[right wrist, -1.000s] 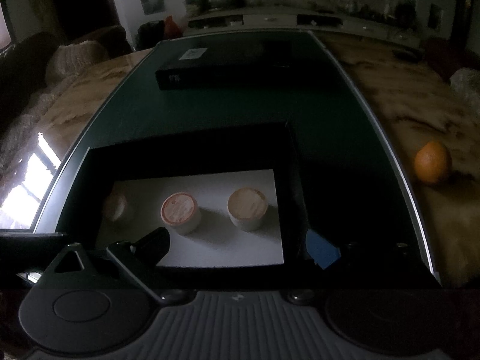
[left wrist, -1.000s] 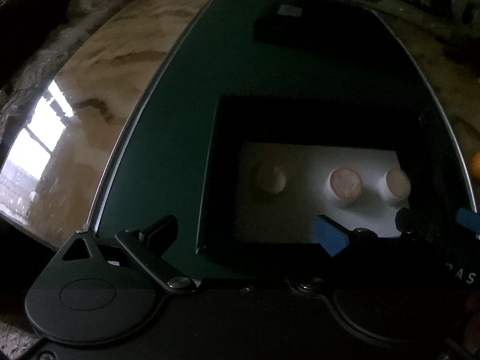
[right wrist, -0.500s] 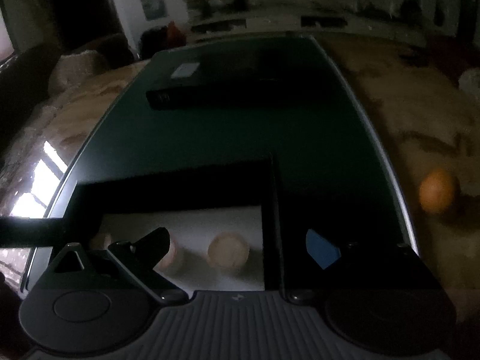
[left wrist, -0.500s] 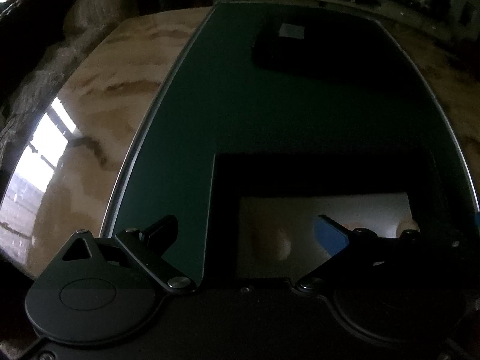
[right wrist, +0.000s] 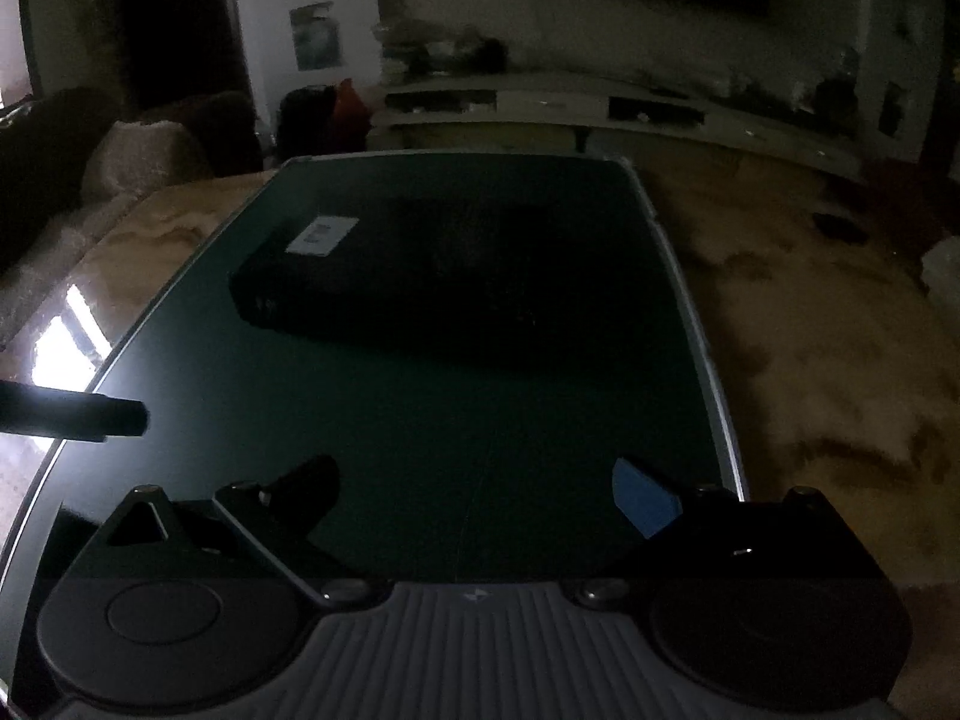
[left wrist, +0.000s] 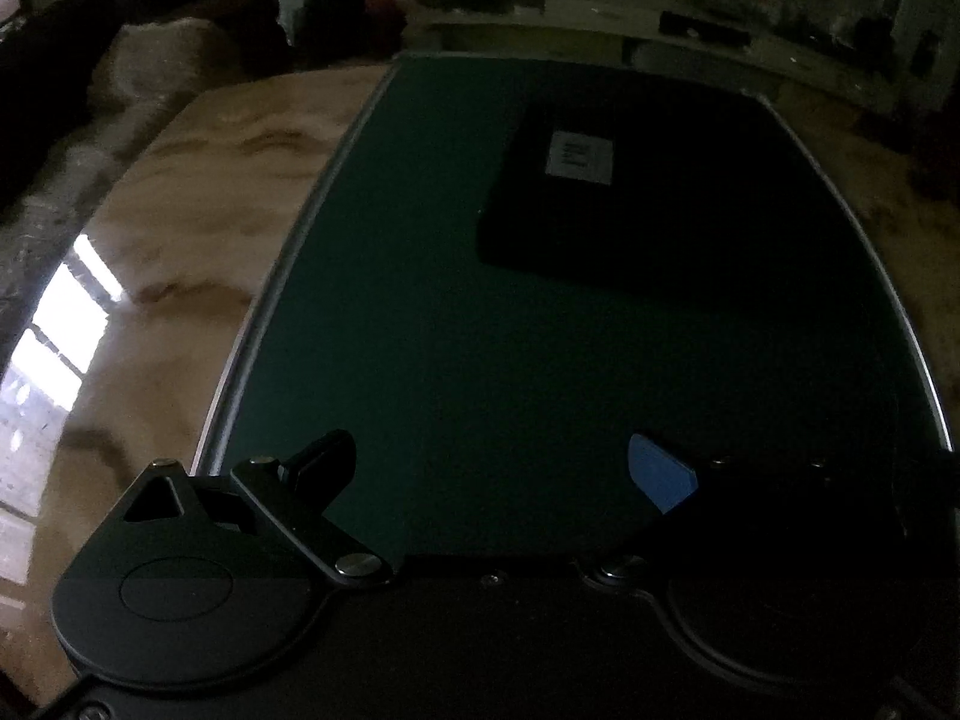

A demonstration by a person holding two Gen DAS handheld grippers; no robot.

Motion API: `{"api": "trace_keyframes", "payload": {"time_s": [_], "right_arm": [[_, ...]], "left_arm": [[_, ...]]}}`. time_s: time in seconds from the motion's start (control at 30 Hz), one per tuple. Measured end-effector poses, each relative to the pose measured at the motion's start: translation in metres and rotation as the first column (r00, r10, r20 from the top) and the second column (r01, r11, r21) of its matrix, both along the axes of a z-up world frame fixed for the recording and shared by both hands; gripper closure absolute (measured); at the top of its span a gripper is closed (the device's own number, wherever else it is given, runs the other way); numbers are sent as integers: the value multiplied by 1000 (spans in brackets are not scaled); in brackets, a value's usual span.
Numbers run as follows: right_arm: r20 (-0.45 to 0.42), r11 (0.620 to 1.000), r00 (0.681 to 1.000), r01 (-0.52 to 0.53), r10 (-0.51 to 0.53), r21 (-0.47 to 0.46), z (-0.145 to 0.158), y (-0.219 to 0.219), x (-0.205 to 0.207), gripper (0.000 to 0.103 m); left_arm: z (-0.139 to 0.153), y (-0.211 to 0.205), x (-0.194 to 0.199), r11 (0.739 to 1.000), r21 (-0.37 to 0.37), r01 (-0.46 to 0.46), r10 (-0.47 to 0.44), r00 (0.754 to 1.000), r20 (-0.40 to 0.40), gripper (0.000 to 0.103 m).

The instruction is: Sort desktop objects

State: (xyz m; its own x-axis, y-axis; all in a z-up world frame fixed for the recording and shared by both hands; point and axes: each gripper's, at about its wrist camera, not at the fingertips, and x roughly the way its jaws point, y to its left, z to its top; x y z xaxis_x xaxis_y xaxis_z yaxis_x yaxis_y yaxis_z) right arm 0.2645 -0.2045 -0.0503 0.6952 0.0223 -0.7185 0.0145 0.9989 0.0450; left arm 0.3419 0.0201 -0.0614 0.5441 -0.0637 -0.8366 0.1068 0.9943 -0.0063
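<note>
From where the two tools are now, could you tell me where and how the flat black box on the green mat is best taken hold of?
Grip the black box across its thin height at the near long edge, coming in low from the near side with the right tool, which is open. It lies flat on the green mat, seemingly too broad to span from above; that edge faces the tool unobstructed.

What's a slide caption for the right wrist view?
Open right gripper above a green mat, black box ahead.
</note>
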Motion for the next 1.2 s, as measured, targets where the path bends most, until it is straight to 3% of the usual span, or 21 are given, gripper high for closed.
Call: {"api": "trace_keyframes", "payload": {"time_s": [0.23,0.5,1.03,1.2], "right_arm": [[40,997,998,-53,51,62,-6,-9,47,0],[2,997,999,47,-47,68,-19,-22,98,0],[-58,972,989,146,-137,182,-53,-51,176,0],[-81,968,988,147,-133,205,-65,-57,187,7]], "left_arm": [[-6,5,66,996,-87,-30,30,1000,-1,4],[-12,-8,126,1000,-24,-11,11,1000,1,4],[-39,-13,182,998,-52,25,-27,999,-36,5],[-43,-9,190,994,-101,27,-32,998,-46,5]]}}
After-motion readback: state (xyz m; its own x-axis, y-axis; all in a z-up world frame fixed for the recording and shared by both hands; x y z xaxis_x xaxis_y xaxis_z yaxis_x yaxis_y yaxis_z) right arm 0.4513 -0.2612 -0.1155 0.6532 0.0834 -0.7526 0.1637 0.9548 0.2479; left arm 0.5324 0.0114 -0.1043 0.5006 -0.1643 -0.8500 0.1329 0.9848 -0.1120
